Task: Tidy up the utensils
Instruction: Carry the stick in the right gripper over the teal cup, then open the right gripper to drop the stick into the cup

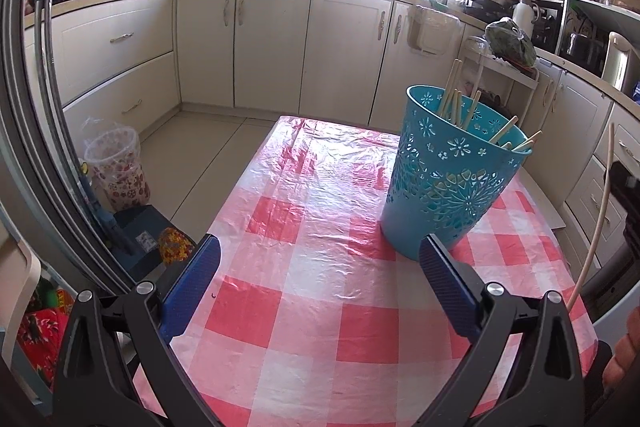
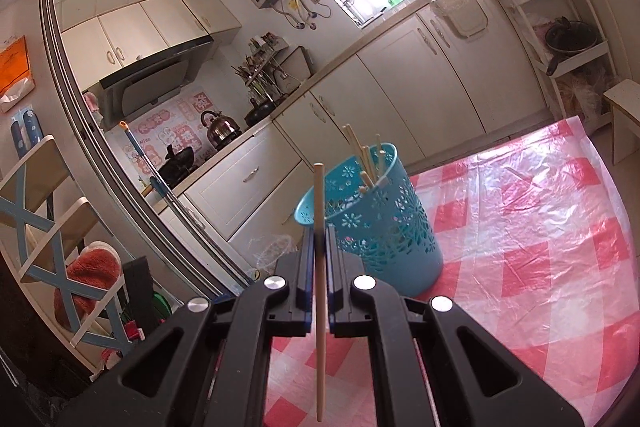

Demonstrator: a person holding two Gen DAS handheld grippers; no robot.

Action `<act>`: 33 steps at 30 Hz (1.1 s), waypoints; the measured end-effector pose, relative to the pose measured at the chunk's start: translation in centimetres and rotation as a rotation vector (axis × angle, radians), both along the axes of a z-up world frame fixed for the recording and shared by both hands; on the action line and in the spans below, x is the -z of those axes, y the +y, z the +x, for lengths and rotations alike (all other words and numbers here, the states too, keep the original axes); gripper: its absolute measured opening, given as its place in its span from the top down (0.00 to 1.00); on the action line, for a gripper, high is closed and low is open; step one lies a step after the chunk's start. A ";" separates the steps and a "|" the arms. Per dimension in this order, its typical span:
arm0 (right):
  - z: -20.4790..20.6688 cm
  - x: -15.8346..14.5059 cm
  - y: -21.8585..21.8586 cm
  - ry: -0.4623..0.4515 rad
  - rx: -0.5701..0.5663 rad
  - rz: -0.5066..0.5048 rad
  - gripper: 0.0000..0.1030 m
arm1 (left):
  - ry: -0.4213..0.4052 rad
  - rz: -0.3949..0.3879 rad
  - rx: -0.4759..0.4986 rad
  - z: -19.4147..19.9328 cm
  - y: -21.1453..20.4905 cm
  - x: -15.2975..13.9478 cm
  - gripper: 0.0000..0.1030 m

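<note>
Checked tablecloth (image 1: 304,227); right tool (image 2: 319,239) clamping chopstick (image 2: 319,195).

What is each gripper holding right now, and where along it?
The right gripper pinches one chopstick near mid-length, both ends free. The left gripper is open, empty.

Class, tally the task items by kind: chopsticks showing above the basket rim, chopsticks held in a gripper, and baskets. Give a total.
Chopsticks in the blue basket, left wrist view: 6
Chopstick held by the right gripper: 1
Blue baskets: 1
Total: 8
</note>
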State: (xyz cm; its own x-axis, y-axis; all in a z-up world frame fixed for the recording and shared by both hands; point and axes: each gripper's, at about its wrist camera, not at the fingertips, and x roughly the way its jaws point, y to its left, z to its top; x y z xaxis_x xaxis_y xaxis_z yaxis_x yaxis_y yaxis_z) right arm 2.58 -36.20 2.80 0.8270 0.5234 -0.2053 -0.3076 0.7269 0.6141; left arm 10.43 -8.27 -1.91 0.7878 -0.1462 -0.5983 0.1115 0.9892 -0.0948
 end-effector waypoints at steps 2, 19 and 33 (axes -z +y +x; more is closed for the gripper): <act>0.2 -1.1 0.0 -0.022 -0.004 0.004 0.94 | 0.003 -0.001 0.002 0.0 0.0 0.0 0.07; 9.7 -10.3 3.3 -0.263 0.162 -0.155 0.94 | 0.082 -0.010 0.004 0.3 1.2 1.3 0.07; 5.1 -3.4 7.4 -0.009 0.219 -0.442 0.19 | 0.147 0.128 0.049 -0.3 -0.7 -3.5 0.07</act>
